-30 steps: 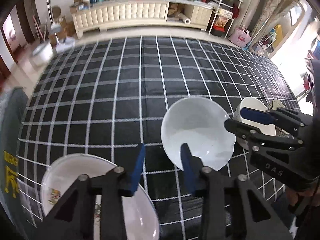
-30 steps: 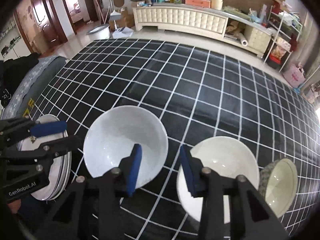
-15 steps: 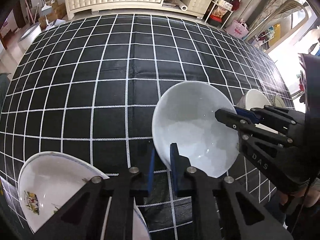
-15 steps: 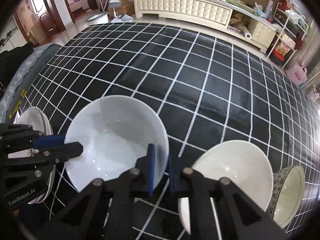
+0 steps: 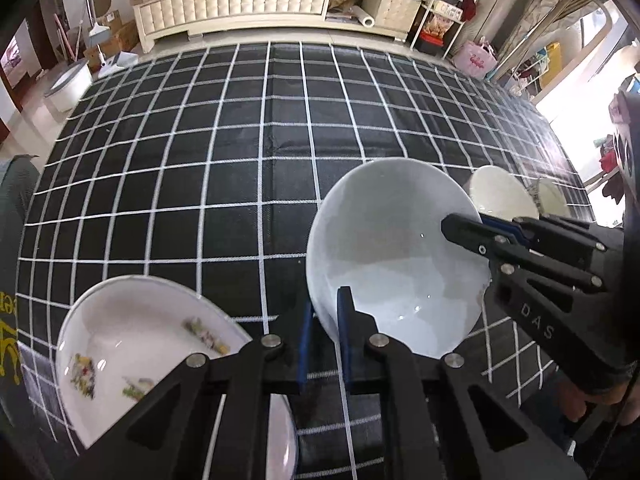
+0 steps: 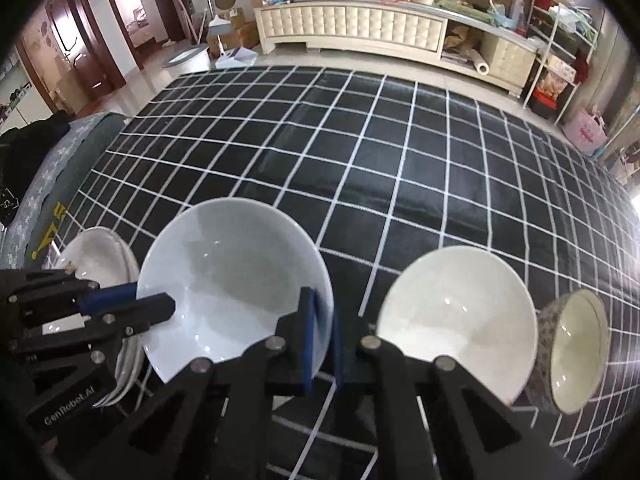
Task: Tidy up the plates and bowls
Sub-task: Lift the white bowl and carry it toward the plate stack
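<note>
A large white bowl (image 5: 396, 256) is held between both grippers above the black checked tablecloth (image 5: 224, 152). My left gripper (image 5: 324, 336) is shut on its near-left rim. My right gripper (image 6: 320, 332) is shut on its right rim; the bowl also shows in the right wrist view (image 6: 232, 276). A stack of white plates with a printed pattern (image 5: 132, 348) lies at the left; it also shows in the right wrist view (image 6: 100, 260). A cream bowl (image 6: 460, 316) and a small patterned bowl (image 6: 572, 348) sit to the right.
The table runs far ahead under the tablecloth (image 6: 360, 152). A grey cushioned seat (image 6: 44, 176) is at the left edge. A white sideboard (image 6: 352, 28) and shelves (image 6: 560, 52) stand beyond the table on the floor.
Both grippers went from open to shut on the white bowl's rim, one on each side. The bowl has since risen and tilted off the cloth.
</note>
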Action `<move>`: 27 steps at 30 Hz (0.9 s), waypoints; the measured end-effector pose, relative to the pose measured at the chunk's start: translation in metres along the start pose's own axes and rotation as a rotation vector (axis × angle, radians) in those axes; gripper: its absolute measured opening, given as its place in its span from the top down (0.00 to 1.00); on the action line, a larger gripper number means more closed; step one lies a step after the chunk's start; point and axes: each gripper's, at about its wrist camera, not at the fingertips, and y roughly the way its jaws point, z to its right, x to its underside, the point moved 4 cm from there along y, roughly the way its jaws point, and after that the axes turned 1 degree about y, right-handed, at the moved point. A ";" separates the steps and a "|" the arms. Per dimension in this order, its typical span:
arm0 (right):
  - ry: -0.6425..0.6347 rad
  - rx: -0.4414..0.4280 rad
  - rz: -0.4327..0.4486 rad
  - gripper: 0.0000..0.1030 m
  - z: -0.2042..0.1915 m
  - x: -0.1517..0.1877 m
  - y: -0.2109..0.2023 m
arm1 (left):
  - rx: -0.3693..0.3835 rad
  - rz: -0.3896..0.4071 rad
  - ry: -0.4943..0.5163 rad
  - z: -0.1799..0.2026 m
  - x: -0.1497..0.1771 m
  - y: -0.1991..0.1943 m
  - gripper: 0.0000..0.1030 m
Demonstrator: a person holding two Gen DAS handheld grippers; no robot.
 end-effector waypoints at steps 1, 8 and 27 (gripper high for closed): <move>0.003 -0.003 0.006 0.90 -0.002 0.002 -0.008 | -0.004 0.005 0.004 0.001 0.001 -0.005 0.90; 0.045 -0.017 0.028 0.90 -0.011 0.018 -0.038 | -0.017 0.045 0.035 0.012 0.018 -0.043 0.90; 0.115 -0.028 -0.089 0.90 -0.020 0.081 -0.010 | -0.014 -0.046 0.001 0.015 0.085 -0.011 0.90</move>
